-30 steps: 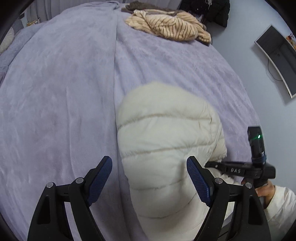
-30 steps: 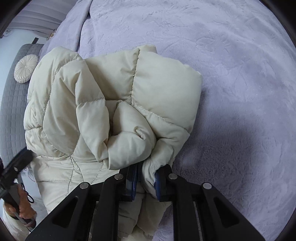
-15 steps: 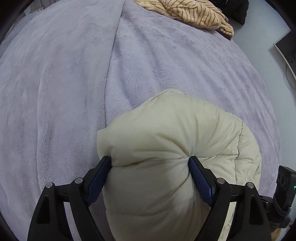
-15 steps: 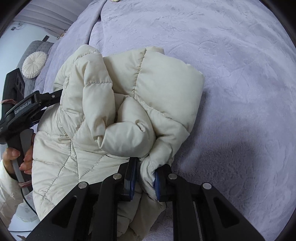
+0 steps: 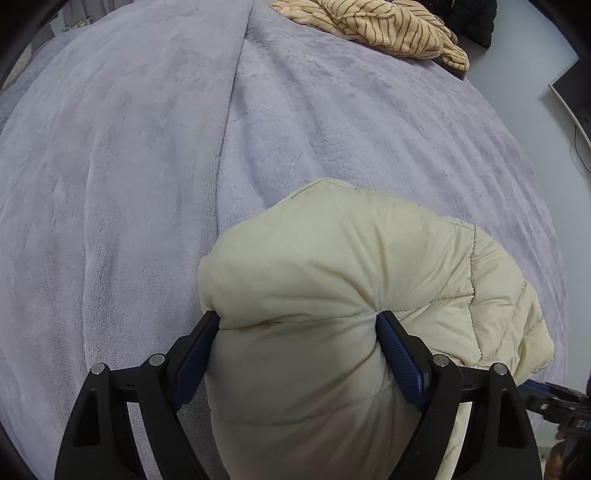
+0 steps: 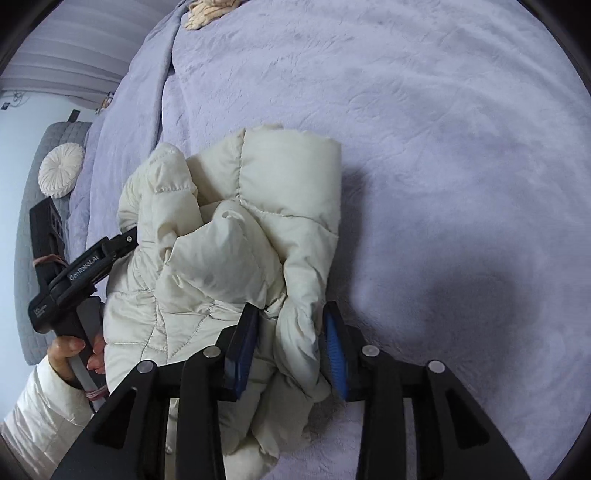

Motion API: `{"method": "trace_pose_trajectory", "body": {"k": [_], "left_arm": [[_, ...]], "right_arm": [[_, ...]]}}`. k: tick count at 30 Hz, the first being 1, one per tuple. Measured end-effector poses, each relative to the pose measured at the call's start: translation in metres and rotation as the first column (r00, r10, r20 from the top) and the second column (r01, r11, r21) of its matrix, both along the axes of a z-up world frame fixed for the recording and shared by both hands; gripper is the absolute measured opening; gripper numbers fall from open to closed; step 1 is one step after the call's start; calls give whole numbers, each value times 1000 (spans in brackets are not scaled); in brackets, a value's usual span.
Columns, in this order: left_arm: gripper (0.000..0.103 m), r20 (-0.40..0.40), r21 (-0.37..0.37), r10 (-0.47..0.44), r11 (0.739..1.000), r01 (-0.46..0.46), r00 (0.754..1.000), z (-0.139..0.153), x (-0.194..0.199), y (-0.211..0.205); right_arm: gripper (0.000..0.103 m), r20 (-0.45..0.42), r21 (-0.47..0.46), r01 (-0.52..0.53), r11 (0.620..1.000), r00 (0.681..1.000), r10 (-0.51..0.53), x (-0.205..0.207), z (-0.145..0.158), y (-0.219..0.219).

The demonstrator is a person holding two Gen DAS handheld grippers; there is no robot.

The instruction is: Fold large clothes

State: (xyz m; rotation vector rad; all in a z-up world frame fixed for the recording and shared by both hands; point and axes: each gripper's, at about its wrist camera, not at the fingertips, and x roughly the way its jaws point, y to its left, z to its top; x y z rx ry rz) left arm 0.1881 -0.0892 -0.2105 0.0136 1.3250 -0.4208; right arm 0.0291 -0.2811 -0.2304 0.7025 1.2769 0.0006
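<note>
A cream puffer jacket (image 5: 351,266) lies bunched on the lavender bed cover (image 5: 110,184). My left gripper (image 5: 295,325) stands wide open and is pushed down onto the jacket. A thick fold bulges up between its blue pads (image 5: 400,362), and the fabric puckers at the right tip. In the right wrist view the jacket (image 6: 288,184) is a folded bundle. My right gripper (image 6: 290,350) is at its near edge with its jaws opening. A narrow fold hangs loose between those pads (image 6: 334,354), with a dark gap beside the left one. A hand (image 6: 70,350) holds the left gripper's handle.
A beige striped garment (image 5: 388,29) and a black one (image 5: 476,18) lie at the bed's far edge. A round white cushion (image 6: 61,173) rests on a grey quilted headboard (image 6: 29,277). A monitor (image 5: 572,92) hangs on the wall. The bed cover (image 6: 443,147) spreads wide to the right.
My left gripper came down from above the jacket and now straddles a fold. My right gripper's pads, which pinched the jacket's edge, have spread apart and the jacket has shifted left.
</note>
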Motion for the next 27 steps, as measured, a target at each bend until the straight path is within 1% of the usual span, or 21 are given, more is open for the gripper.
{"method": "trace_pose_trajectory", "body": {"k": [2, 4, 6, 7, 8, 9, 11, 12, 13, 14, 17, 21, 27], "left_arm": [[87, 0, 0, 2, 1000, -2, 1000, 0, 0, 1], [87, 1, 2, 4, 1000, -4, 1000, 0, 0, 1], [87, 2, 4, 3, 1000, -3, 1000, 0, 0, 0], [87, 2, 4, 3, 1000, -3, 1000, 0, 1, -1], [87, 1, 3, 3, 1000, -3, 1000, 0, 1, 0], [87, -1, 1, 2, 1000, -2, 1000, -1, 1, -1], [89, -8, -11, -5, 1000, 5, 1000, -2, 1, 0], [92, -8, -8, -8, 1000, 8, 1000, -2, 1, -1], [94, -8, -9, -12, 1000, 12, 1000, -3, 1, -2], [94, -13, -16, -15, 1000, 15, 1000, -4, 0, -3], [94, -10, -18, -19, 1000, 18, 1000, -5, -1, -5], [94, -11, -19, -19, 1000, 19, 1000, -6, 0, -5], [94, -9, -15, -17, 1000, 17, 1000, -5, -1, -6]], "right_arm": [[40, 46, -2, 5, 1000, 999, -5, -12, 29, -4], [38, 96, 14, -16, 1000, 995, 14, -22, 59, 1], [29, 133, 38, -80, 996, 988, 74, -27, 81, 17], [25, 134, 47, -118, 992, 985, 111, -30, 87, 30], [22, 125, 54, -162, 985, 980, 154, -32, 86, 43], [21, 104, 43, -208, 977, 974, 203, -35, 82, 58], [21, 35, -52, -277, 959, 960, 279, -40, 61, 78], [21, -2, -81, -285, 955, 958, 286, -44, 46, 80], [19, -28, -77, -273, 959, 962, 272, -47, 30, 79], [17, -44, -68, -253, 965, 967, 250, -51, 17, 76], [16, -45, -83, -254, 964, 967, 251, -56, -8, 73], [16, -35, -151, -299, 942, 954, 297, -59, -17, 85], [16, -29, -135, -281, 950, 960, 279, -59, -27, 86]]}}
